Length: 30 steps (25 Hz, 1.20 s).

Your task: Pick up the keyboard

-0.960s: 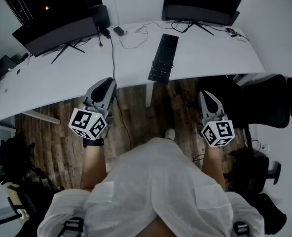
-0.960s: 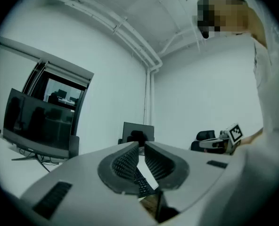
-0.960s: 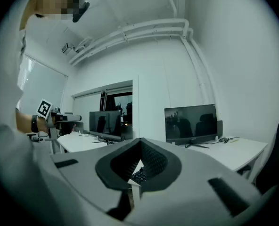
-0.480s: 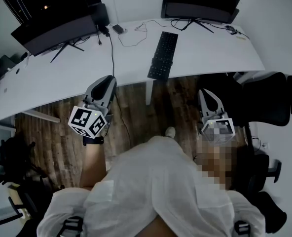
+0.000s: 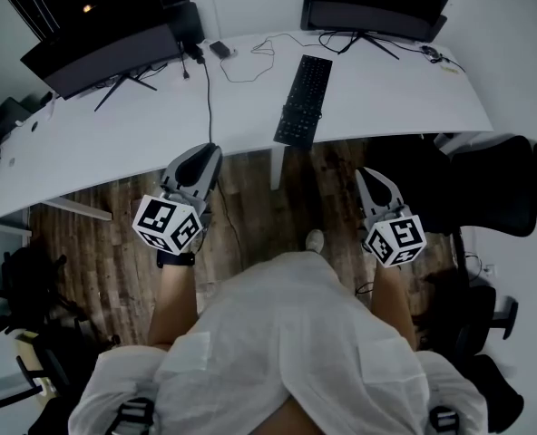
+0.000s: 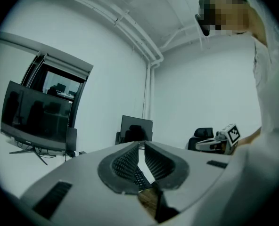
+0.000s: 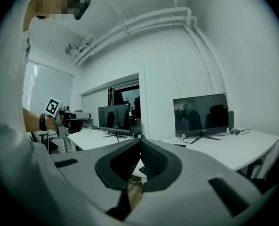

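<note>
Black keyboard [image 5: 303, 101] lies on white surface [image 5: 395, 98], near its front edge. Left hand-held gripper [image 5: 204, 150] and right hand-held gripper [image 5: 365, 172] both fully closed, empty, held over wood floor [image 5: 250, 202], apart from keyboard.

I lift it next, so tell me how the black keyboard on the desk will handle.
The keyboard is a long, flat slab: probably stiff, unlikely to roll. Gripped at one end it would likely lever downward. It lies flat on the desk, so its thin edges may offer little hold.
</note>
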Each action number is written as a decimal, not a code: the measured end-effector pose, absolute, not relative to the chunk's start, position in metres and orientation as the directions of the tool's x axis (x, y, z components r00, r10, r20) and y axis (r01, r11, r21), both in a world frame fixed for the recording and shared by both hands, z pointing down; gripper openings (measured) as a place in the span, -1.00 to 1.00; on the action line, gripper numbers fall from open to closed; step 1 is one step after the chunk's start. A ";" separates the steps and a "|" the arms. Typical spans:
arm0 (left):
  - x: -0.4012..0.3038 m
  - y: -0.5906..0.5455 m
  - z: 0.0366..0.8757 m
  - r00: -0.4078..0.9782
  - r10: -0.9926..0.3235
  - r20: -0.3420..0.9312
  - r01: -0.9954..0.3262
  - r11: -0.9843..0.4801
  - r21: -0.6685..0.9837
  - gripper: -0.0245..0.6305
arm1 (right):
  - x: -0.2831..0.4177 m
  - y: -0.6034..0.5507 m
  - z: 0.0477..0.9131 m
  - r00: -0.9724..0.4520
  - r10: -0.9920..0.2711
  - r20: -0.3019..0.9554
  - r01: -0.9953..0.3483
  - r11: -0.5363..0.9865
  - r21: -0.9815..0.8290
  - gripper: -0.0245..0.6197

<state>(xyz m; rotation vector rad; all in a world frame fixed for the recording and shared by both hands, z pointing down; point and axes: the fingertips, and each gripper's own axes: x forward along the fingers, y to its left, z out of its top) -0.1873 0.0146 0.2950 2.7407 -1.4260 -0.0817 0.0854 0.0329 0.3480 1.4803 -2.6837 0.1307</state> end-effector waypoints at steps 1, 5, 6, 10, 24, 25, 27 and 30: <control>-0.186 0.013 0.299 0.574 -0.819 -0.015 -0.816 -0.574 0.073 -0.81 | 0.083 0.031 0.352 -0.539 -0.834 0.116 -0.841 0.539 -0.036 -0.91; -0.177 0.004 0.316 0.581 -0.814 0.020 -0.812 -0.577 0.089 -0.81 | 0.073 0.021 0.377 -0.565 -0.805 0.183 -0.818 0.575 0.005 -0.76; -0.174 0.002 0.321 0.583 -0.812 0.030 -0.810 -0.578 0.094 -0.81 | 0.071 0.018 0.383 -0.571 -0.796 0.199 -0.811 0.585 0.010 -0.76; -0.159 -0.012 0.340 0.592 -0.804 0.059 -0.803 -0.582 0.127 -0.81 | 0.063 0.002 0.407 -0.600 -0.758 0.256 -0.781 0.624 0.016 -0.76; -0.114 -0.081 0.415 0.601 -0.776 0.189 -0.798 -0.572 0.189 -0.81 | 0.020 -0.080 0.516 -0.603 -0.586 0.542 -0.589 0.785 0.193 -0.62; -0.111 -0.085 0.421 0.603 -0.773 0.198 -0.797 -0.572 0.194 -0.81 | 0.019 -0.085 0.525 -0.594 -0.571 0.567 -0.569 0.796 0.206 -0.61; -0.104 -0.093 0.434 0.607 -0.764 0.219 -0.794 -0.574 0.200 -0.81 | 0.017 -0.095 0.543 -0.573 -0.545 0.612 -0.528 0.817 0.232 -0.55; -0.096 -0.103 0.455 0.610 -0.747 0.264 -0.792 -0.578 0.196 -0.81 | 0.015 -0.110 0.568 -0.542 -0.515 0.664 -0.457 0.844 0.281 -0.48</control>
